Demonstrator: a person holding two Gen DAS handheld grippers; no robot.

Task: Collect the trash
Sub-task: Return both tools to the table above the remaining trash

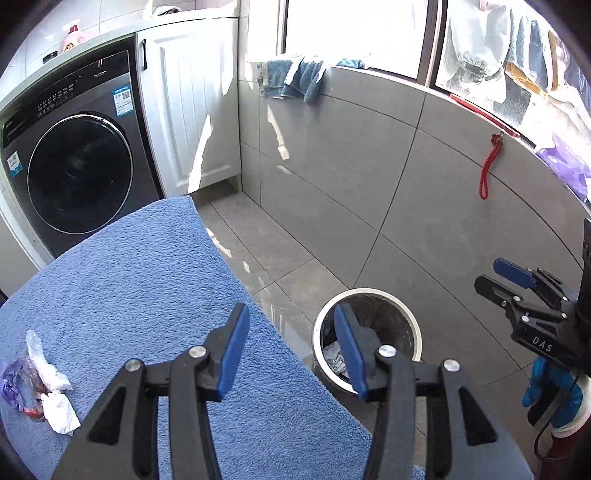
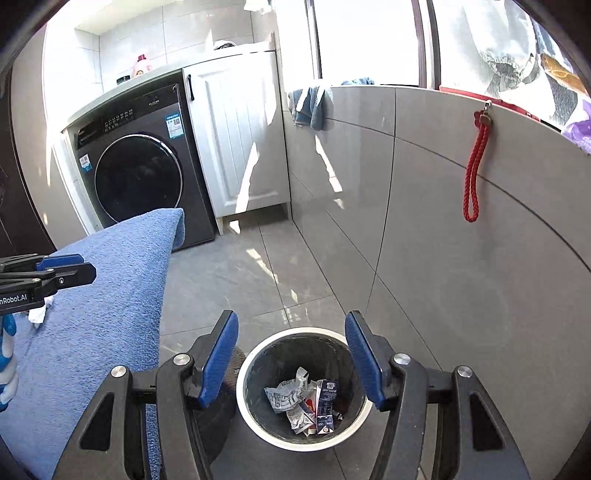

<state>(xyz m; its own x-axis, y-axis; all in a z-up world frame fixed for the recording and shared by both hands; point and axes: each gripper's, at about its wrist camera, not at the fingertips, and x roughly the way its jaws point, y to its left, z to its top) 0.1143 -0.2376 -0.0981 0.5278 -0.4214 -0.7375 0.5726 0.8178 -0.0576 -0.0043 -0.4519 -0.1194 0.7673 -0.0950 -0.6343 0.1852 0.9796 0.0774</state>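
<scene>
Both claws agape: right claw (image 2: 291, 363) above round bin (image 2: 258, 432), crumpled cartons (image 2: 306, 402) inside.

Bin (image 2: 303, 387) right of towel (image 1: 147, 295), trash (image 1: 40, 384) thereon.

A dark front-loading washing machine (image 2: 136, 173) sits under a pale counter beside a white panelled cabinet (image 2: 240, 136), grey tiles cover the floor (image 2: 236, 280) and low wall (image 2: 443, 229), and sun pours through the window (image 1: 354, 29) onto blue cloths (image 1: 291, 77) on its sill.
</scene>
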